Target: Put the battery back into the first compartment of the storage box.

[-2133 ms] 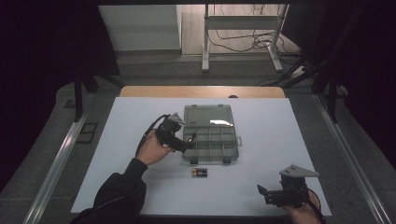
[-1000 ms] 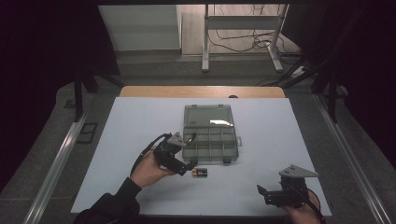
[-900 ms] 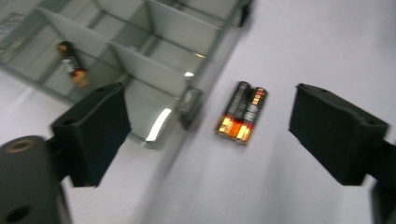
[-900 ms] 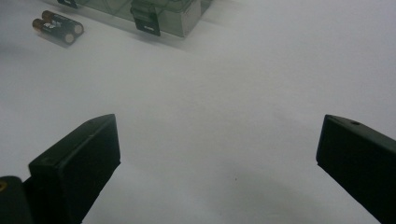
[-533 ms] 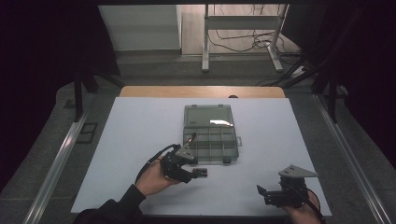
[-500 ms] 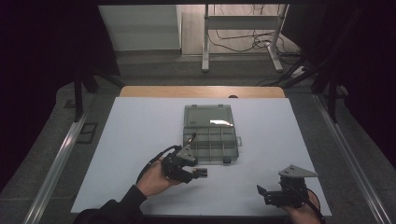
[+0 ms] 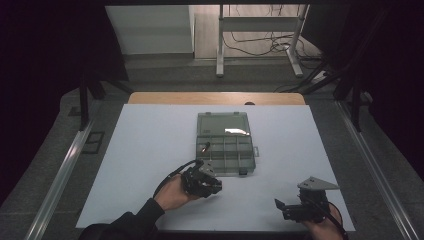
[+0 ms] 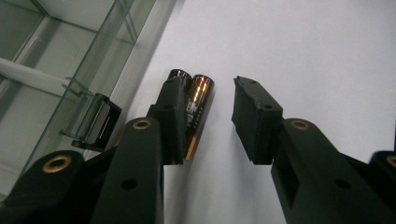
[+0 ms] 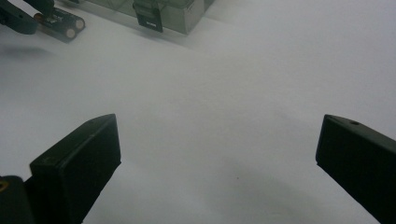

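Batteries (image 8: 194,109), two of them, dark brown with copper-coloured bands, lie side by side and touching on the white table (image 7: 150,150), just off the near edge of the clear compartment box (image 7: 225,142). In the left gripper view they run lengthwise away from the camera, parallel to the box's edge. The black latch (image 8: 95,123) of the box sits just left of them.

Left gripper (image 8: 205,116) is down at the batteries. Its left jaw lies over or against the left battery; whether it presses cannot be told. The right jaw stands clear of the right battery, with bare table showing between. The jaws have just been closing, the batteries between them, not yet clamped. In the high view this gripper (image 7: 202,182) sits near the box's front left corner, held in the person's left hand (image 7: 172,192), its cable looping back over the wrist.

Box: lid shut, divided into small compartments, and a small dark item (image 7: 205,147) shows in a cell at its left side.

Right gripper (image 9: 217,163) rests well apart, near the table's front right edge; in the high view (image 7: 300,207) it carries the grey three-cornered plate. Its jaws are spread wide over bare table, nothing between them. In the right gripper view the batteries (image 9: 63,23) show far off at top left, beside the box's latch (image 9: 147,16).
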A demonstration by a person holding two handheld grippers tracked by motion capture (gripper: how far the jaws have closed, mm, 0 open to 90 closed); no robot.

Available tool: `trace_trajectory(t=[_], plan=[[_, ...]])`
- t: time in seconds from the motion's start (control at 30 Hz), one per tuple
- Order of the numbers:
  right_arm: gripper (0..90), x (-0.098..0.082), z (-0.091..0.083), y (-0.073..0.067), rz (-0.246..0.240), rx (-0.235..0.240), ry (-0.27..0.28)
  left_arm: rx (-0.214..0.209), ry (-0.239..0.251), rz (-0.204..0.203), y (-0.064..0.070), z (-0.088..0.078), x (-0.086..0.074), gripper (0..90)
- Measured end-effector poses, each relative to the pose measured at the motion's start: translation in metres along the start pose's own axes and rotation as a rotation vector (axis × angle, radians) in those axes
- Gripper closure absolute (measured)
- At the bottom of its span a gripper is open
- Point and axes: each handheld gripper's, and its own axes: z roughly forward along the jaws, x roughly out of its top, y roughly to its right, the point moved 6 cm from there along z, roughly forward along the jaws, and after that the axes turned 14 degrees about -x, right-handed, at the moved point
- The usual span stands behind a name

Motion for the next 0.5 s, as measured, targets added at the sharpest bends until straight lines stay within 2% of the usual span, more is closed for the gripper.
trace_trajectory(t=[0.2, 0.3, 0.37, 0.5], plan=[[0.0, 0.000, 0.000, 0.000, 0.000, 0.001, -0.001, 0.004, -0.017, 0.007, 0.001, 0.003, -0.001, 66.6], [0.1, 0.000, 0.000, 0.000, 0.000, 0.002, -0.001, 0.015, -0.059, 0.023, 0.001, 0.010, -0.004, 67.5], [0.0, 0.000, 0.000, 0.000, 0.000, 0.001, -0.002, 0.018, -0.071, 0.028, 0.002, 0.012, -0.005, 67.9], [0.1, 0.000, 0.000, 0.000, 0.000, 0.001, -0.001, 0.017, -0.077, 0.034, 0.004, 0.013, -0.004, 76.1]])
